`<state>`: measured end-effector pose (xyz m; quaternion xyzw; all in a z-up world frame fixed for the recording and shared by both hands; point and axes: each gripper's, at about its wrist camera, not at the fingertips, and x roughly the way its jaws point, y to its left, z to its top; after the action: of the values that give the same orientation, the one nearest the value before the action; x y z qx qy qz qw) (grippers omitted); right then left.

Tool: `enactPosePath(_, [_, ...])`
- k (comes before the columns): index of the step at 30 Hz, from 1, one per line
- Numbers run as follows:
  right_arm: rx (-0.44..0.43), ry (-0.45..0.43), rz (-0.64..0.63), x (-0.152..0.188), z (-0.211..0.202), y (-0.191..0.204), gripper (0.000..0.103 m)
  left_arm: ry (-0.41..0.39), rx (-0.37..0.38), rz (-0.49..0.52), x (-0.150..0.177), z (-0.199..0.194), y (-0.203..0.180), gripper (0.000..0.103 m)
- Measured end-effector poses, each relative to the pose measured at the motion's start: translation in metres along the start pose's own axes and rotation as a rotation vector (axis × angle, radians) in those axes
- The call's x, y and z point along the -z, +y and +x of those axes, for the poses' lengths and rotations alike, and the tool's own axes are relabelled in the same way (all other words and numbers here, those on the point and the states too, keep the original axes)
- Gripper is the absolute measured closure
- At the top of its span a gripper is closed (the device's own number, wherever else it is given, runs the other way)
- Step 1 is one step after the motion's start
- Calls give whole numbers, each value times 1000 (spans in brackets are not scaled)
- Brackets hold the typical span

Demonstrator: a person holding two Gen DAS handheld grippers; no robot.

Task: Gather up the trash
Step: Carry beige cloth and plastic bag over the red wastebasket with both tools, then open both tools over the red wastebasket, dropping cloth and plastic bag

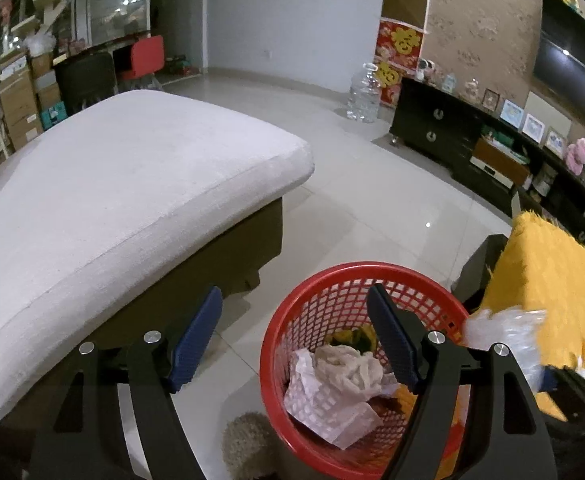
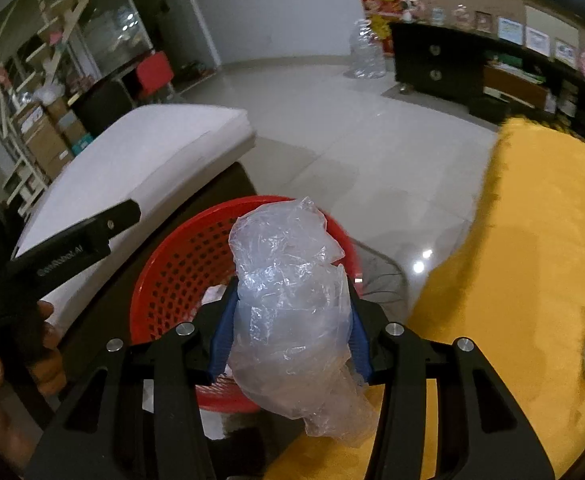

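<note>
Left gripper (image 1: 292, 336): jaws apart, empty, above the red basket (image 1: 292, 312).
Right gripper (image 2: 288, 320): clamped on a crumpled clear plastic bag (image 2: 288, 300).
Basket contents: crumpled tissues (image 1: 336, 384).

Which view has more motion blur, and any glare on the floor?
Right wrist view: smeared, especially the yellow fuzzy cover and shelves; crumpled clear plastic bag sharp; two glare spots on the glossy tiled floor. Left wrist view: mostly crisp, red plastic mesh basket sharp, one small glint; both dim, fisheye-bent.
</note>
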<state>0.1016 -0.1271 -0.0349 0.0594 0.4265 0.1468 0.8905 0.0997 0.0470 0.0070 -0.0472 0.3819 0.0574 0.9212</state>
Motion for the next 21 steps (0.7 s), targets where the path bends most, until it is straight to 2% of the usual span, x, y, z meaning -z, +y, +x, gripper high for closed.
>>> enactPosePath(3, [-12,16,-12,1,9,9,46,-1,3,-8,-1,1,1,31])
enactPosePath(5, [-19,6,-6,2,8,11,31,-6,2,-16,-1,-1,4,31])
enactPosePath(6, [-24,-7,-1,2,4,11,29,-7,1,-19,-1,-1,5,31])
enactPosePath(14, [17,-47,12,12,-22,-3,28,-13,11,4,0,-4,3,31])
enactPosePath(21, [123,-79,38,42,-58,-39,25,-19,18,40,3,-6,-11,30])
